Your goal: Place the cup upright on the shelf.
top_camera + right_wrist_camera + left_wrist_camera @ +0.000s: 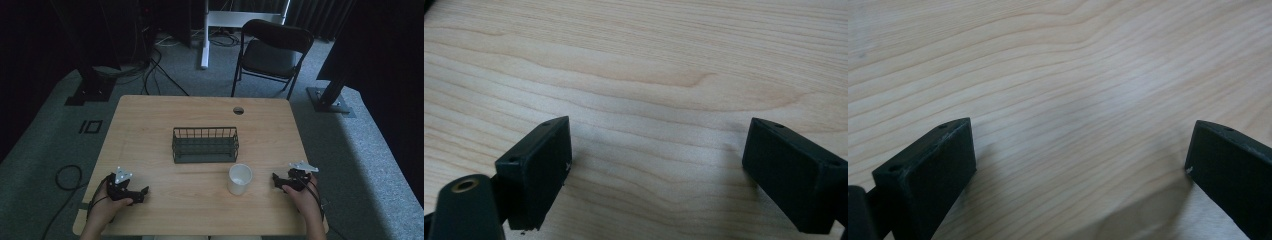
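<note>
A white cup (pixel 239 178) stands upright on the wooden table (pixel 150 130), just in front of a dark wire basket (pixel 205 144) at the table's middle. My left gripper (pixel 141 194) rests low over the front left of the table, jaws spread wide with bare wood between them (pixel 1080 150). My right gripper (pixel 278 182) sits at the front right, a short way right of the cup, jaws also wide apart over bare wood (pixel 656 145). Both are open and hold nothing.
A round cable hole (pixel 238 110) is near the table's far edge. Beyond the table stand a black folding chair (pixel 270 52) and a white desk leg (pixel 204 35). Cables lie on the grey carpet at left (pixel 67 177).
</note>
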The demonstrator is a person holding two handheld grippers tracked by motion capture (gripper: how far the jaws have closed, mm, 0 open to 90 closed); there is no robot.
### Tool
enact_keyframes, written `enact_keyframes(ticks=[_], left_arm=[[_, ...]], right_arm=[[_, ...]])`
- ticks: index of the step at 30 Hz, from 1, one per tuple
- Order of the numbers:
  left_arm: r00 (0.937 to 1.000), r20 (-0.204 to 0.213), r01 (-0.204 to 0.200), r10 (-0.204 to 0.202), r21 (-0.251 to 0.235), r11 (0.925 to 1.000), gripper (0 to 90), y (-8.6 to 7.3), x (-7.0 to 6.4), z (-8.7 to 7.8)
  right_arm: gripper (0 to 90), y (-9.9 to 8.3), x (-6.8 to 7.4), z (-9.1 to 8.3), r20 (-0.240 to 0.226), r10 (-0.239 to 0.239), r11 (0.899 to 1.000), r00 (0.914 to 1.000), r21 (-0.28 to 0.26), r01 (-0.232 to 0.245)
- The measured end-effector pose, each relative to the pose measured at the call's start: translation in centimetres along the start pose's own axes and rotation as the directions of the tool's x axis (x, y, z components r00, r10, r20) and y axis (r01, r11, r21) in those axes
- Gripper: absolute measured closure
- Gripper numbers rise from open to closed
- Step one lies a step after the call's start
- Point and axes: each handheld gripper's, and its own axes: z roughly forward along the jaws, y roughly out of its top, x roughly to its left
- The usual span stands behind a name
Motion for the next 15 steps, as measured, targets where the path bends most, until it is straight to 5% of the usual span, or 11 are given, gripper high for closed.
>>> enact_keyframes(ticks=[15], left_arm=[[0.9951, 0.052, -0.083, 0.084, -0.022, 0.9963, 0.3, 1.0, -2.3, 0.5]], right_arm=[[11.7, 0.0, 0.0, 0.0, -0.001, -0.001, 1.0, 1.0, 0.001, 0.001]])
